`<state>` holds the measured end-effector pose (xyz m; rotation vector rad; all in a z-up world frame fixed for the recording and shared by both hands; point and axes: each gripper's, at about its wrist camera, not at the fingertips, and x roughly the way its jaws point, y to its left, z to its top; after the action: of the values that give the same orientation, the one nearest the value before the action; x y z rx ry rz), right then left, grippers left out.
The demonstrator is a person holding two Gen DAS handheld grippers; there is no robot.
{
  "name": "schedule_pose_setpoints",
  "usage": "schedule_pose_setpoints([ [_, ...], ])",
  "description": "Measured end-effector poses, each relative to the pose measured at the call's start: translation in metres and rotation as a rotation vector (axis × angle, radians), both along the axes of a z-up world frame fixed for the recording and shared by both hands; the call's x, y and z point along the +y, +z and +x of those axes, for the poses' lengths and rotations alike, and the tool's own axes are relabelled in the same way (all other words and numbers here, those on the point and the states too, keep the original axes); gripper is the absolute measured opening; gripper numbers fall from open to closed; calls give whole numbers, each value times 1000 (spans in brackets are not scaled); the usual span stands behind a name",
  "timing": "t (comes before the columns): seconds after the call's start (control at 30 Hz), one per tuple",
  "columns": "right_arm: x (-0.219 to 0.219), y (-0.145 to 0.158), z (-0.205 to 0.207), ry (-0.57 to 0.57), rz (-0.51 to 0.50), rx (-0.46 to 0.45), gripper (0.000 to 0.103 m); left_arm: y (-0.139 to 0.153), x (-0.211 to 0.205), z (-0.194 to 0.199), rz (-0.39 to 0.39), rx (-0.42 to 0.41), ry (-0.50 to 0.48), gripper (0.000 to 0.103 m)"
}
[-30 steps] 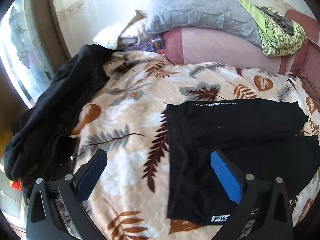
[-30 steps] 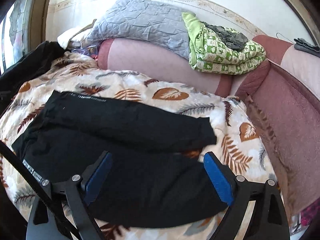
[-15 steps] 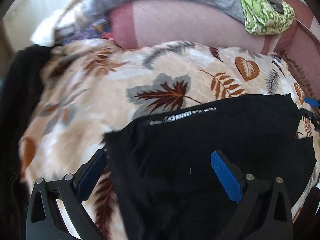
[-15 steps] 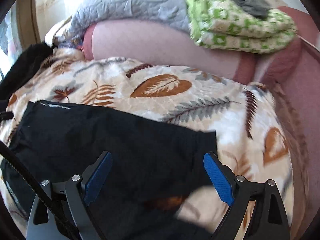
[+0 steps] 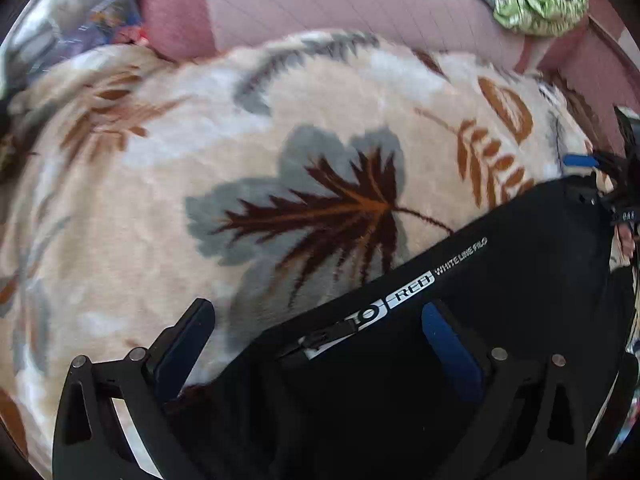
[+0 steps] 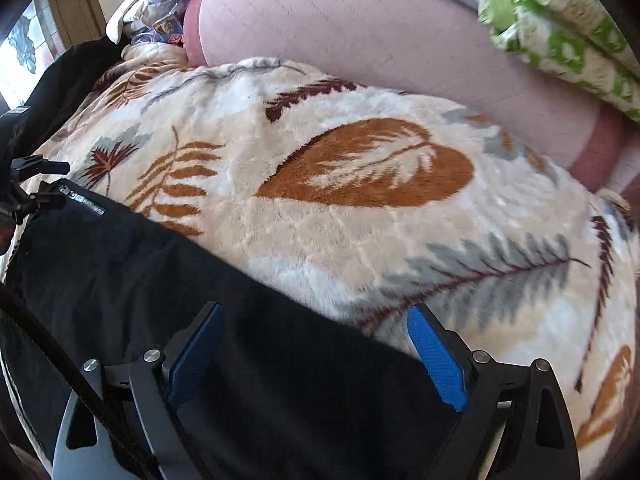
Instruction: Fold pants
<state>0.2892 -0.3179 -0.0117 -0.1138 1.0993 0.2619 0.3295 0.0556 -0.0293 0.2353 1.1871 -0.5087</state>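
Blanket: we work on a leaf-patterned blanket [image 5: 200, 168] spread over a pink sofa [image 6: 360, 36]; it is plush, so cloth may drag on it.
Pants: the black pants [image 5: 500, 280] lie flat on the blanket in the lower part of both views, their far edge running between our two tools.
Waistband label: a white printed strip [image 5: 400, 300] marks the pants' edge in the left view.
Left gripper: our left gripper [image 5: 316, 344] is low over that labelled edge with fingers spread apart, nothing between them.
Right gripper: our right gripper [image 6: 316, 344] sits over the pants' far edge toward the other end, fingers likewise apart and empty.
Contact: the view is blurred, so we cannot tell whether either tool touches the cloth.
Risk: if we close too shallow, we may pinch only the top layer and the fold will split.
Risk: if we catch blanket pile with the edge, the blanket lifts too.
Risk: uneven lifting between our hands would skew the crease.
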Motion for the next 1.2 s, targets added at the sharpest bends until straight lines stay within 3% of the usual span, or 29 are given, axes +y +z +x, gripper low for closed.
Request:
schedule_pose_setpoints([
  [0.13, 5, -16, 9, 25, -8, 50, 97, -4, -9, 2, 48, -8, -21, 103],
  [0.2, 13, -15, 5, 43, -40, 27, 96, -1, -10, 2, 49, 14, -19, 92],
  [0.23, 14, -14, 4, 47, -35, 25, 88, 3, -12, -2, 40, 9, -40, 71],
  [0.27, 16, -10, 0, 55, -20, 14, 71, 8, -15, -6, 40, -6, -58, 48],
  [0.3, 16, -8, -2, 57, -18, 8, 59, 13, -15, -9, 30, -7, -70, 31],
  [0.33, 17, -4, -6, 61, -8, 3, 29, 17, -15, -13, 6, 3, -76, 20],
  [0.37, 17, -2, -8, 65, 14, 12, 10, 21, -14, -17, 7, -11, -67, 20],
  [0.4, 18, 0, -9, 61, 29, 21, 8, 24, -14, -20, 6, -28, -59, 20],
  [0.67, 25, 43, -43, 24, 31, -57, 6, 76, -3, -63, -63, -131, 6, 19],
  [0.9, 27, 89, -121, -10, 74, -136, 6, 129, 21, -152, -142, -252, 34, 19],
  [1.03, 33, 91, -186, -36, 134, -142, 5, 124, 38, -212, -159, -264, 72, 19],
  [1.2, 46, 63, -267, -94, 186, -70, 5, 75, 59, -277, -139, -160, 146, 20],
])
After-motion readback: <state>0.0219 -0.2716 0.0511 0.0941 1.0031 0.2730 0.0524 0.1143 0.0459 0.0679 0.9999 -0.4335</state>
